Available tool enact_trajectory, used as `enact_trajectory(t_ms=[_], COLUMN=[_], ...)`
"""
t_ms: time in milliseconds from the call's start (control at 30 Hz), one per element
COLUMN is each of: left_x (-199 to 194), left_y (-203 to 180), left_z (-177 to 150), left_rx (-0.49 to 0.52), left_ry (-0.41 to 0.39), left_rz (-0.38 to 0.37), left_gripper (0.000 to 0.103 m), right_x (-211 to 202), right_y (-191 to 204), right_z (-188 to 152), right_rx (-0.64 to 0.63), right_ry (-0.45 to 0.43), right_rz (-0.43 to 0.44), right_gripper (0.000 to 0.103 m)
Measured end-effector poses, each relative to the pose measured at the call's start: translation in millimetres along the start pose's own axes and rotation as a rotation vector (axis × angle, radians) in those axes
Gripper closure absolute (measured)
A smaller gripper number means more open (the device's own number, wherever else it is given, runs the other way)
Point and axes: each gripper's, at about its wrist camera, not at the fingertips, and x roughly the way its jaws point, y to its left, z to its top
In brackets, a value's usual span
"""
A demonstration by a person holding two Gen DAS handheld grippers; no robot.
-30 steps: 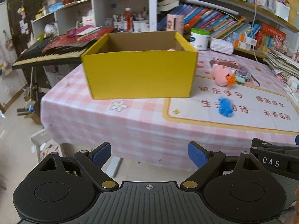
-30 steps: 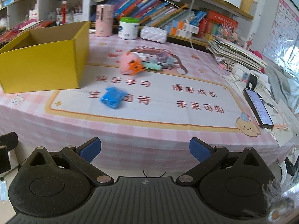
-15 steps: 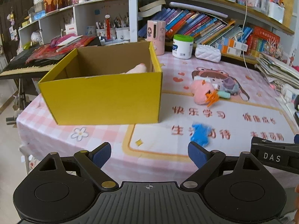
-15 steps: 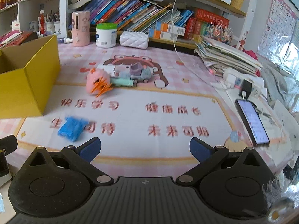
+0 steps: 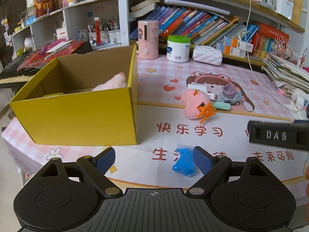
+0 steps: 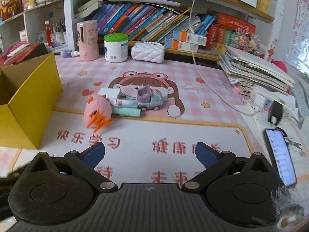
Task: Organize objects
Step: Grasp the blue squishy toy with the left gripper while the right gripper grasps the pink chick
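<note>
A yellow cardboard box (image 5: 81, 116) stands open on the table's left, with a pink plush (image 5: 112, 84) lying inside it. My left gripper (image 5: 153, 160) hovers over the mat, its jaws closing; a small blue toy (image 5: 183, 163) lies just inside its right fingertip, untouched by the pads. Further back lie a pink plush with orange strands (image 5: 196, 106), a mint tube (image 5: 222, 105) and a toy car (image 5: 230, 94). My right gripper (image 6: 150, 154) is open and empty, a short way in front of the same pink plush (image 6: 97, 111), tube (image 6: 126, 111) and car (image 6: 148, 98).
A pink dispenser (image 6: 87, 40), a white tub with a green lid (image 6: 115, 47) and a quilted white pouch (image 6: 147, 51) line the table's back edge under crowded bookshelves. A phone (image 6: 280, 154), a charger and stacked papers (image 6: 256, 71) fill the right side. The other gripper's black body (image 5: 278, 135) intrudes at right.
Both grippers have moved forward over the table, so the box and toys look nearer. The blue toy now lies by the left gripper's right fingertip, and those jaws have narrowed a little.
</note>
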Motion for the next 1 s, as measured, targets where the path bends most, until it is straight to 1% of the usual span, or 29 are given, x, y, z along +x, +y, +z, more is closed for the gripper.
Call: enact_trajectory(t_ms=[33, 100, 167, 233, 333, 400, 500, 533, 633, 667, 733, 767, 867, 967, 1000], left_x=[3, 9, 16, 24, 33, 42, 54, 57, 68, 69, 71, 71, 68, 58, 55], left_y=[-3, -9, -15, -24, -35, -42, -45, -46, -49, -49, -49, -49, -46, -42, -40], left_z=[0, 0, 0, -1, -2, -2, 0, 0, 1, 1, 2, 3, 6, 10, 11], left_rx=[0.001, 0.004, 0.015, 0.029, 0.053, 0.075, 0.062, 0.058, 0.071, 0.068, 0.063, 0.06, 0.035, 0.029, 0.024], left_ry=[0.009, 0.029, 0.051, 0.076, 0.088, 0.103, 0.139, 0.146, 0.175, 0.176, 0.179, 0.182, 0.182, 0.154, 0.145], left_rz=[-0.001, -0.011, -0.02, -0.024, -0.032, -0.025, -0.025, -0.026, -0.02, -0.023, -0.027, -0.026, -0.034, -0.031, -0.029], left_gripper=[0.019, 0.027, 0.033, 0.037, 0.042, 0.048, 0.055, 0.055, 0.063, 0.067, 0.071, 0.076, 0.077, 0.077, 0.077], right_x=[3, 9, 14, 18, 22, 25, 28, 29, 34, 35, 39, 41, 47, 54, 57], right_y=[-1, -4, -6, -9, -14, -18, -23, -25, -27, -27, -28, -27, -22, -14, -11], right_z=[2, 5, 8, 9, 10, 12, 15, 16, 19, 20, 22, 23, 27, 32, 35], right_rx=[-0.001, -0.008, -0.017, -0.026, -0.042, -0.048, -0.051, -0.053, -0.059, -0.059, -0.059, -0.059, -0.061, -0.055, -0.049], right_ry=[0.001, 0.003, 0.006, 0.01, 0.011, 0.009, 0.003, 0.002, 0.005, 0.006, 0.008, 0.008, 0.011, 0.012, 0.016], right_rz=[0.009, 0.021, 0.031, 0.042, 0.063, 0.072, 0.091, 0.099, 0.126, 0.135, 0.156, 0.166, 0.199, 0.239, 0.257], right_gripper=[0.003, 0.003, 0.003, 0.003, 0.003, 0.003, 0.003, 0.003, 0.003, 0.003, 0.003, 0.003, 0.003, 0.004, 0.006])
